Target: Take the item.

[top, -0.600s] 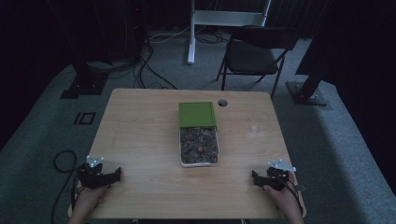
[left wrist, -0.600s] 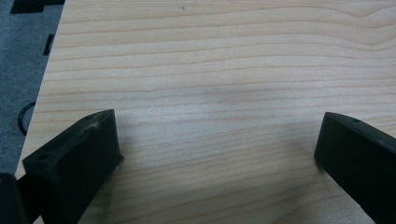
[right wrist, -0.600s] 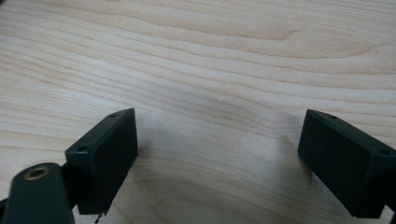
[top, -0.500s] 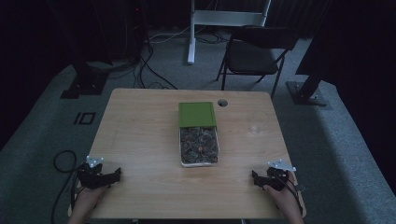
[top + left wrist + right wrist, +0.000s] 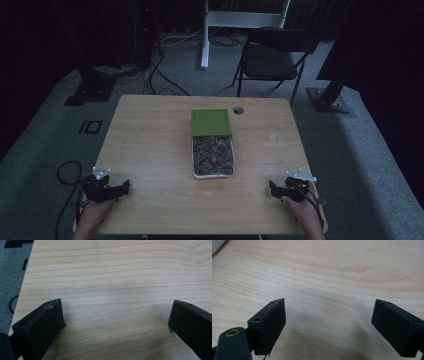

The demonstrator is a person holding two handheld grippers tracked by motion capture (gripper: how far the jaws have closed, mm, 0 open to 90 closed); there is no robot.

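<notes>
At the frame's lower left, the left black two-jaw gripper [image 5: 122, 187] gapes empty; at lower right, the right black two-jaw gripper [image 5: 271, 188] likewise, jaws facing inward.

Pale wood-grain table [image 5: 150, 150]; green lid [image 5: 211, 122] on a white tray [image 5: 213, 175]; black left tool [image 5: 107, 189] and right tool [image 5: 282, 190].

Wooden table [image 5: 150, 150]; lidded tray [image 5: 212, 150] centred
</notes>
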